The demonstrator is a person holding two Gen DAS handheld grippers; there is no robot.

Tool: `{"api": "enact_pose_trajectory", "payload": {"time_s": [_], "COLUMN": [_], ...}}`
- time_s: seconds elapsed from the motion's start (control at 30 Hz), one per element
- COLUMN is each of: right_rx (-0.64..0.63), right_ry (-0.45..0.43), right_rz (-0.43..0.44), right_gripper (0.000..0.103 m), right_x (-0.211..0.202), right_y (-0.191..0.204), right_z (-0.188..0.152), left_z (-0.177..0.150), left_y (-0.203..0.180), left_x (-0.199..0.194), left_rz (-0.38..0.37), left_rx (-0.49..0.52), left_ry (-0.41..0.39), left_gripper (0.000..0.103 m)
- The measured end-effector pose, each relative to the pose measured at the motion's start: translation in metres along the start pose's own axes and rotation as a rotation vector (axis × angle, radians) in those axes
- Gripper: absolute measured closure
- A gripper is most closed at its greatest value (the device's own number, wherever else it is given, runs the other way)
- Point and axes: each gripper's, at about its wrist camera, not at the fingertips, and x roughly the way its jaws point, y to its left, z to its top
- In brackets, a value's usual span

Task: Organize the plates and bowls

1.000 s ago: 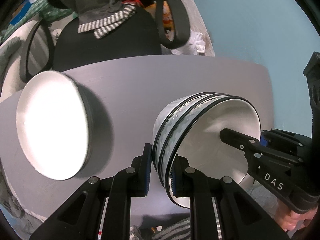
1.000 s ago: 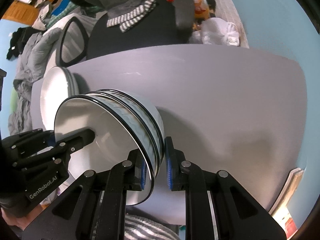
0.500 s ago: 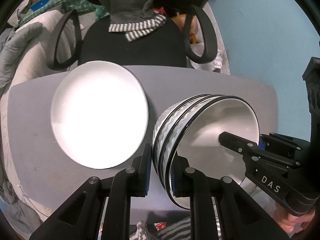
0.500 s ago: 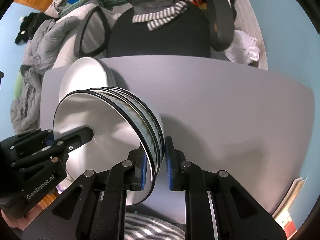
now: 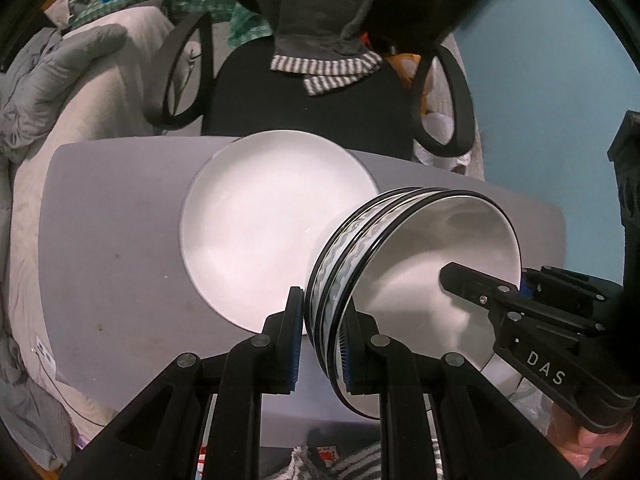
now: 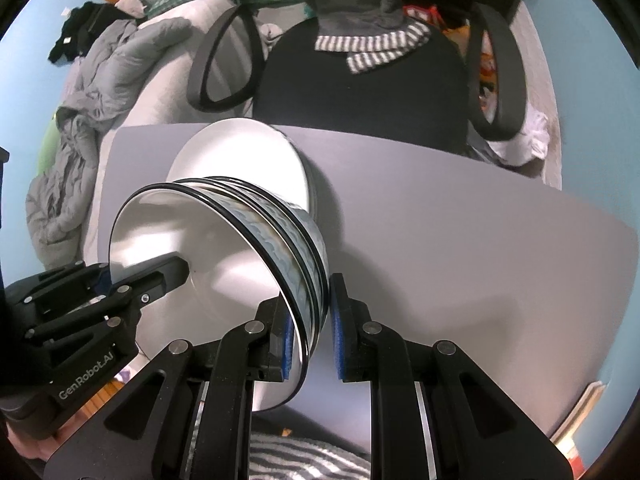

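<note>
A stack of nested white bowls with black rims and a wavy blue band (image 5: pixel 420 264) is held in the air between both grippers, over the grey table. My left gripper (image 5: pixel 320 344) is shut on the stack's rim on one side. My right gripper (image 6: pixel 310 348) is shut on the rim on the opposite side; the stack also shows in the right wrist view (image 6: pixel 224 256). A stack of white plates (image 5: pixel 272 224) lies on the table just beyond and partly under the bowls; it also shows in the right wrist view (image 6: pixel 248 152).
The grey table (image 6: pixel 460 232) has bare surface to the right of the plates. A black office chair (image 5: pixel 312 92) with a grey striped garment stands at the far edge. Grey bedding (image 6: pixel 80 112) lies to the left. A blue wall is at the right.
Both grippers have lifted the bowl stack and carried it toward the plates. The plates now lie near the centre, partly beneath the bowls, and more of the room shows.
</note>
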Motion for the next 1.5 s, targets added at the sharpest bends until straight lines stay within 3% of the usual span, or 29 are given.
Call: {"api": "enact_pose_trajectory", "payload": {"time_s": [0.53,0.97,1.5], "right_rx": [-0.04,-0.013,-0.036], "right_ry": [0.069,0.11,0.131], "right_rz": [-0.032,-0.029,-0.066], "right_gripper": [0.087,0.087,0.085], "right_x": [0.037,0.057,0.062], "right_y": [0.038,0.039,0.048], "right_z": [0.028,0.032,0.038], "left_z": [0.013,0.016,0.016], "left_y": [0.049,0.059,0.064], "left_x": [0.019,0.037,0.039], "left_rz": [-0.002,-0.001,-0.014], "left_rx": [-0.07,-0.053,-0.053], "left_ry": [0.055,0.108,0.1], "left_gripper": [0.088,0.088,0.088]}}
